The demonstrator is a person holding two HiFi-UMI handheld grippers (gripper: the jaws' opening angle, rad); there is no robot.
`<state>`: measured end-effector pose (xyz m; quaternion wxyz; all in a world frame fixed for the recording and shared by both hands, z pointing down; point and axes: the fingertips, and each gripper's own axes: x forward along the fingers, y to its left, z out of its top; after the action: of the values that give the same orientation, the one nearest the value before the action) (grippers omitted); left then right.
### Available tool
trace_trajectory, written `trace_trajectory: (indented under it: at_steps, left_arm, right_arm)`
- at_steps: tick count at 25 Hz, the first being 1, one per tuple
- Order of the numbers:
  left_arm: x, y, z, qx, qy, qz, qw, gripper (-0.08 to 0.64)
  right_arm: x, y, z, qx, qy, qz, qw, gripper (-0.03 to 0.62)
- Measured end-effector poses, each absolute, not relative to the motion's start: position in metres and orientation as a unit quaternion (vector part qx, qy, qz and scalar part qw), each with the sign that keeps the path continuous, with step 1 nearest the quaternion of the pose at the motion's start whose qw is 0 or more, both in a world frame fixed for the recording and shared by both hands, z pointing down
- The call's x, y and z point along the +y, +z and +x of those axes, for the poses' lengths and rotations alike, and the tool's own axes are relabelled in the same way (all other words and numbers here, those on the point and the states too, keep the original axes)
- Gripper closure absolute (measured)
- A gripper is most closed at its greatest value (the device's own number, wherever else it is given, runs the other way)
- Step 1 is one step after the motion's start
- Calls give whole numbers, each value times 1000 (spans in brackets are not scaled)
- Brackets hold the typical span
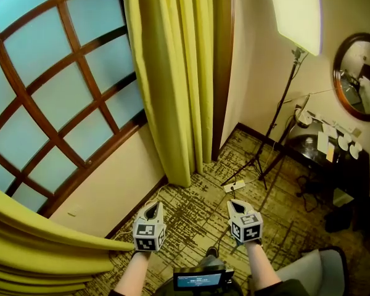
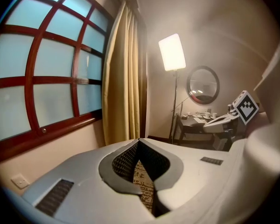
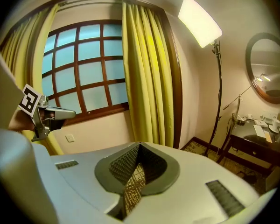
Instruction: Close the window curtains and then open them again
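**A:** Where do the curtains lie from the grippers?

**B:** Both are gathered at the sides, with the window (image 1: 61,73) bare between them. The right curtain (image 1: 172,73) hangs in upright folds down to the carpet (image 1: 197,217), ahead of both grippers. The left curtain (image 1: 37,242) is bunched at the near left, just beside the left gripper (image 1: 153,209).

**A:** And the jaws?

**B:** The left gripper and the right gripper (image 1: 237,205) are both closed on nothing; only carpet shows through each gap.

**A:** Which hand suits which curtain?

**B:** The left one is plainly nearer the left curtain. The right curtain lies far and slightly left of the right gripper. Probably each must open, then pinch a vertical inner edge and pull it across the glass.
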<state>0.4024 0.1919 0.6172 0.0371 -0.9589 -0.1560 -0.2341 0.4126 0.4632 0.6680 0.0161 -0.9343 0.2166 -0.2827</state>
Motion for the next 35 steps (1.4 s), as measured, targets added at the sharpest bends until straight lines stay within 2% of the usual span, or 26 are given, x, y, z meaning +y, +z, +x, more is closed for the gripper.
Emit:
trace_trajectory:
  at_steps: [10, 21, 28, 32, 35]
  left_arm:
    - [239, 591, 480, -126, -211, -968, 48, 558]
    - [240, 558, 559, -142, -187, -970, 57, 558]
    - [210, 503, 621, -147, -121, -979, 69, 558]
    - [190, 465, 648, -147, -89, -982, 79, 558]
    - [178, 430, 662, -146, -70, -984, 78, 558]
  right_arm:
    - [489, 661, 502, 265, -268, -926, 14, 577]
    - [440, 635, 590, 302, -238, -923, 20, 577]
    - [379, 534, 676, 312, -130, -941, 24, 571]
    - [338, 461, 722, 327, -41, -944, 9, 525]
    - [310, 417, 749, 333, 9, -943, -2, 466]
